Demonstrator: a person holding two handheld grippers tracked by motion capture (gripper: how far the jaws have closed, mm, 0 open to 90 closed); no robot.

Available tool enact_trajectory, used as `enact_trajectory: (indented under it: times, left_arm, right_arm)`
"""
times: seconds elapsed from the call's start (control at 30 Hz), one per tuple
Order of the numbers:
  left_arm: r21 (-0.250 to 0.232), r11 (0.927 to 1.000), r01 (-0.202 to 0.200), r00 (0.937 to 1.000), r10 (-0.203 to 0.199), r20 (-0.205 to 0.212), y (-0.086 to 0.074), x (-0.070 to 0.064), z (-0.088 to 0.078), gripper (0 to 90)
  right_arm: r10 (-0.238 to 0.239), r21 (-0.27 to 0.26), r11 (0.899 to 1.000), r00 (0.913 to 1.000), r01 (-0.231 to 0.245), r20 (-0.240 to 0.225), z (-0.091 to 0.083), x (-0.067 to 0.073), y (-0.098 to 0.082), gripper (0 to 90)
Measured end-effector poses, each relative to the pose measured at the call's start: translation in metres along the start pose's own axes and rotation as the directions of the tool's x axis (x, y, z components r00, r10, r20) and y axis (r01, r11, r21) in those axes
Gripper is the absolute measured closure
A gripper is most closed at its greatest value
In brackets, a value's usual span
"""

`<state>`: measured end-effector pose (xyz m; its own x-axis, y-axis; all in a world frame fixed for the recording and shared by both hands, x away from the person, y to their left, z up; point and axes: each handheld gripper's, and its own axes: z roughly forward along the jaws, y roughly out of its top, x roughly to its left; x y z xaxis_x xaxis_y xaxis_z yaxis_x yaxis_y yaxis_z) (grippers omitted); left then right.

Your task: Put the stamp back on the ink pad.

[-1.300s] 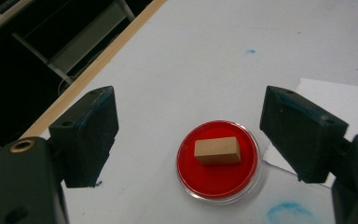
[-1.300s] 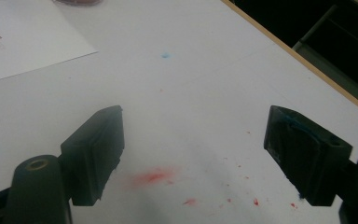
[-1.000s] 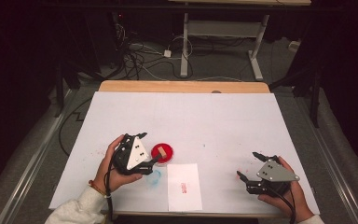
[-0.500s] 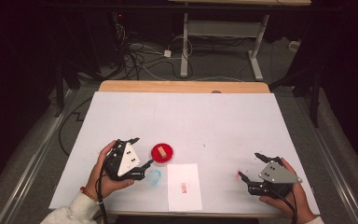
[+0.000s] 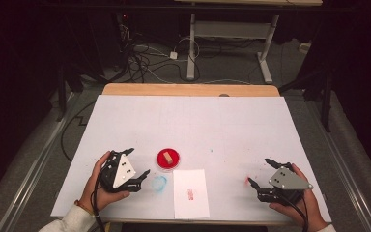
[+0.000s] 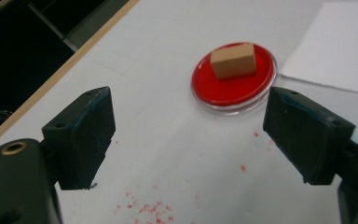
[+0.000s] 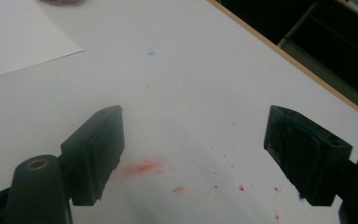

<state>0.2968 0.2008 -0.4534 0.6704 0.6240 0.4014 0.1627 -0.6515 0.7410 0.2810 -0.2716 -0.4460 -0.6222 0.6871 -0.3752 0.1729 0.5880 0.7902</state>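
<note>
Counter [image 5: 232, 121]: white-covered, with a wooden strip along the far edge. Red specks and smears lie near the front on both sides, and a faint blue ring mark [image 5: 159, 182] sits between the left gripper and the paper.
Paper sheet [image 5: 191, 193]: white, flat at the front centre, just right of the blue ring. One small red print [image 5: 191, 194] sits near its middle, so I judge a stamping pass to be done.
Left gripper [image 5: 135, 164]: held near the front left edge, well left of the paper, nose toward the red dish. Its jaws have just been opening and now stand spread wide with nothing between them; in the left gripper view [image 6: 186, 140] only bare counter lies between the pads.
Right gripper [image 5: 262, 174]: held at the front right, well apart from dish and paper. Jaws spread and empty; the right gripper view [image 7: 193, 158] looks onto a red smear on the counter.
Red dish [image 5: 168, 159]: a shallow round ink pad, just beyond the paper's far left corner and near the left gripper.
Wooden block [image 5: 167, 156]: the stamp, resting on the red pad, free of both grippers; in the left gripper view [image 6: 233, 59] it sits toward the dish's far side.
Progress (judgement): the block is set back on the pad and let go, one print is on the sheet. What is left, if anything, is another pick-up and press; no grasp is under way.
</note>
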Motion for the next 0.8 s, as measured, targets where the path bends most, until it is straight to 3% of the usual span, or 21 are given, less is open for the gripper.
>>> enact_trajectory:
  times: [0.67, 0.8]
  left_arm:
    - [0.077, 0.9938, 0.080, 0.9966, -0.081, 0.013, -0.042, 0.006, -0.007, 16.7]
    - [0.093, 0.9926, 0.078, 0.9968, -0.079, 0.014, -0.045, 0.003, -0.008, 16.7]
  right_arm:
    - [0.016, 0.015, 1.000, 0.9998, -0.016, 0.012, 0.002, -0.003, -0.002, 20.6]
    - [0.018, 0.013, 1.000, 0.9997, -0.019, 0.014, 0.002, -0.003, -0.002, 20.6]
